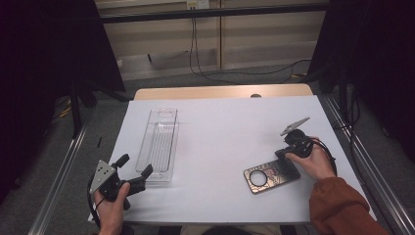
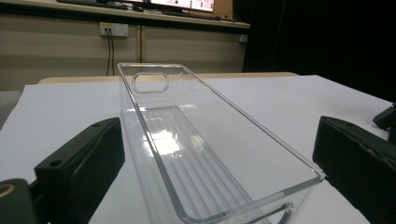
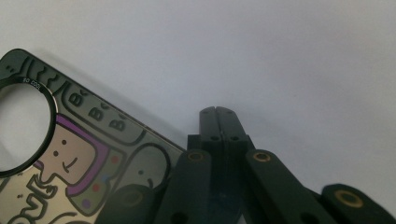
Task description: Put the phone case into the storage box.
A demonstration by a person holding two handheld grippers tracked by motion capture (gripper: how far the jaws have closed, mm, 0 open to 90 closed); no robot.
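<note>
While the left tool point(image 1: 133, 172) stands wide open with the near end of the clear, ribbed plastic tray point(image 2: 205, 154) between its jaws, the right tool point(image 3: 218, 122) rests closed and empty on the white bench point(image 1: 220, 132), the cartoon-printed phone case point(image 3: 79, 158) just beside its tip. Judged step: securing the tray; next, the left jaws need to close on its near wall.
</note>
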